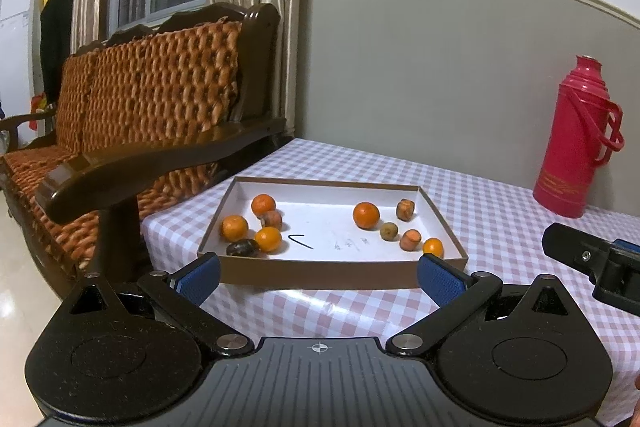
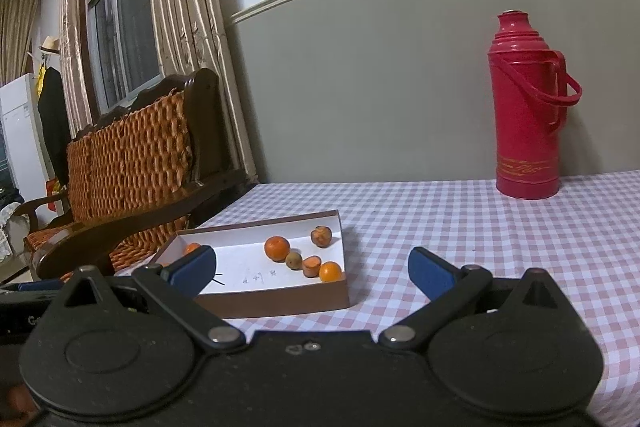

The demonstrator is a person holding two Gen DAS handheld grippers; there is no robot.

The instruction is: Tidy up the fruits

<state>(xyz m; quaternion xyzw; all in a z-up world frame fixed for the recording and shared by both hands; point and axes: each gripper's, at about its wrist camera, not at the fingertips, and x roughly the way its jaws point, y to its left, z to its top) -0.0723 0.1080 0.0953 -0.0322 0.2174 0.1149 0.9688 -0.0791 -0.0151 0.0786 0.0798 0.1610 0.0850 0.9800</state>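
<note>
- We found the left gripper (image 1: 319, 277) spread wide and empty, short of the tray (image 1: 320, 273).
- The right gripper (image 2: 312, 273) was likewise released, holding nothing.
- The fruits (image 1: 366, 215) lay in two clusters inside the tray on the table (image 1: 500, 211).
- A flask (image 2: 527, 107) stood well apart.

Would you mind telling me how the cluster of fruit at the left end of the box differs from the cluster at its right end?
The left cluster is packed tight, its fruits touching or nearly so; the right cluster is spread looser. The left cluster holds a nearly black fruit; the darkest piece in the right cluster is a dull olive-brown fruit. The left cluster has three bright orange fruits, the right two. Both lie inside the same shallow box and mix fresh-looking and shrivelled pieces.
</note>
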